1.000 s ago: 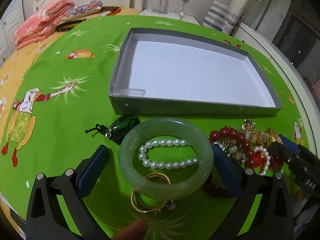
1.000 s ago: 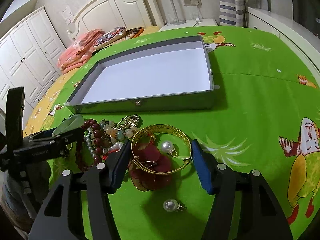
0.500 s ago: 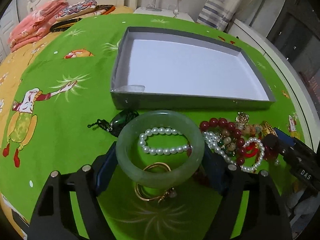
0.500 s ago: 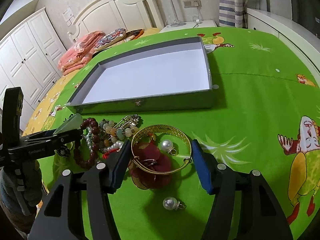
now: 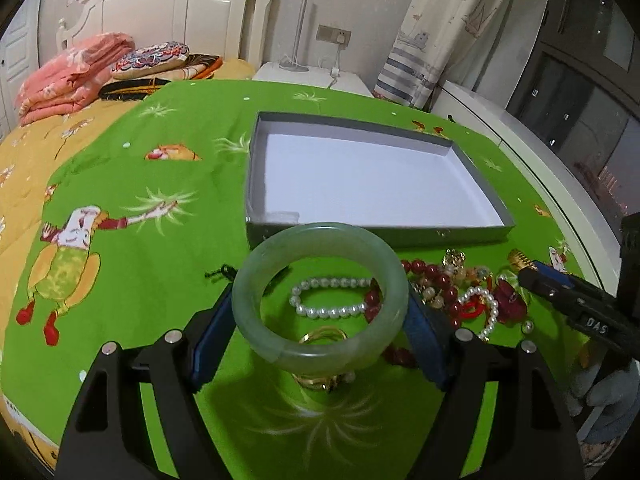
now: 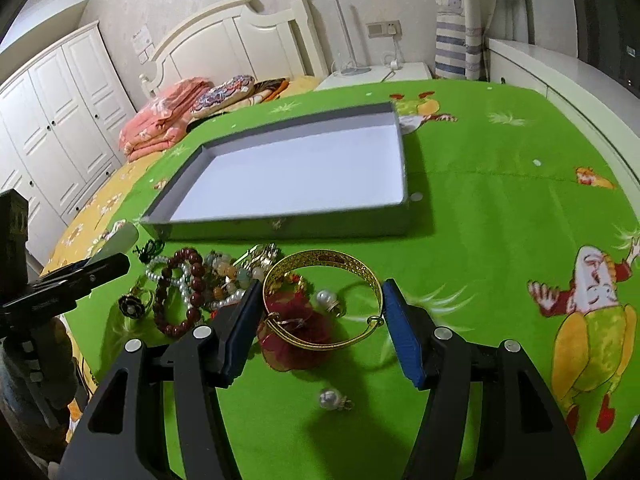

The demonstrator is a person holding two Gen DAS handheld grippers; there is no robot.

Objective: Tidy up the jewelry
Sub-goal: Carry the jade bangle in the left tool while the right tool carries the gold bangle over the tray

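**A bedroom at home**

A white headboard (image 6: 240,36), wardrobe (image 6: 60,120), folded quilts (image 5: 68,76) and pillow (image 5: 150,58) on a cartoon-print bed (image 5: 132,248); nightstand (image 5: 312,78) (lamp on top) beside a curtain (image 5: 440,32).

A green cartoon-print bedspread (image 5: 160,280) covers the near part of the bed, with a yellow patterned sheet (image 5: 32,152) beyond its left edge. At the head of the bed lie folded pink quilts (image 5: 68,76) and, just beside them, a patterned cushion (image 5: 152,56). Behind these stands a white headboard (image 5: 180,12). A white nightstand (image 5: 312,78) sits beside the bed, carrying a slim lamp (image 5: 298,36), with a wall socket (image 5: 334,34) above it. A striped curtain (image 5: 436,40) hangs to the right. A white wardrobe (image 6: 48,120) lines the left wall.
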